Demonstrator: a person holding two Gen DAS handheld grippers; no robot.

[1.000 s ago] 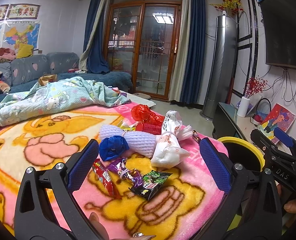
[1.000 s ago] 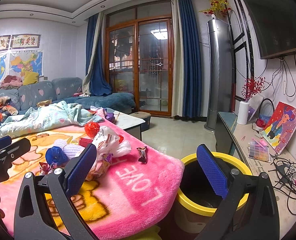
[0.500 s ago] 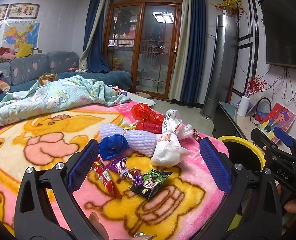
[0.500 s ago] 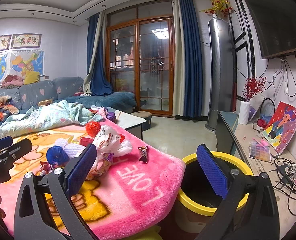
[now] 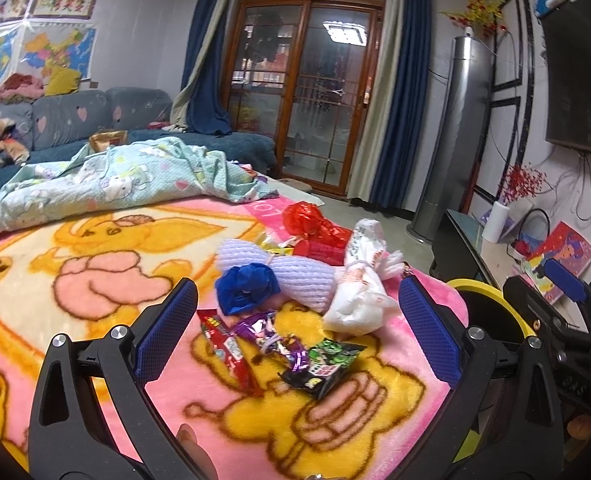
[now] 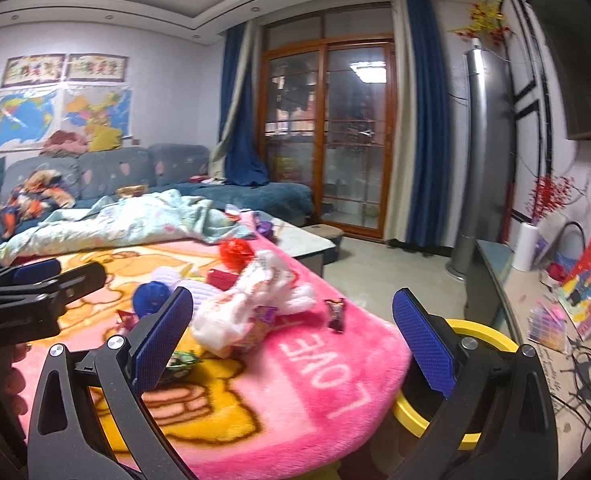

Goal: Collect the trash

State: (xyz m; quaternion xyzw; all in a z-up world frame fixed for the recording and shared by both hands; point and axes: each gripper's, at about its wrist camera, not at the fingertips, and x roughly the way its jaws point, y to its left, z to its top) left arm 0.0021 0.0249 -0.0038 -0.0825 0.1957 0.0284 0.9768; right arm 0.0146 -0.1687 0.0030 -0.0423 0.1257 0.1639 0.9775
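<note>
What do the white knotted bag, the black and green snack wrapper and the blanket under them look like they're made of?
White knotted bag: thin plastic film, by its crinkles and translucent sheen. Black and green snack wrapper: probably glossy printed foil or plastic; it lies flat with sharp edges. Pink and yellow blanket: plush fleece, with a fuzzy matte pile.

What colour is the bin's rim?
Yellow rim, black inside; clearest in the right wrist view.

Dim, bluish indoor light with a ceiling lamp (image 5: pixel 344 33) reflected in the glass door (image 5: pixel 307 92), strong fisheye bending at dark edges, right view slightly motion-blurred.
</note>
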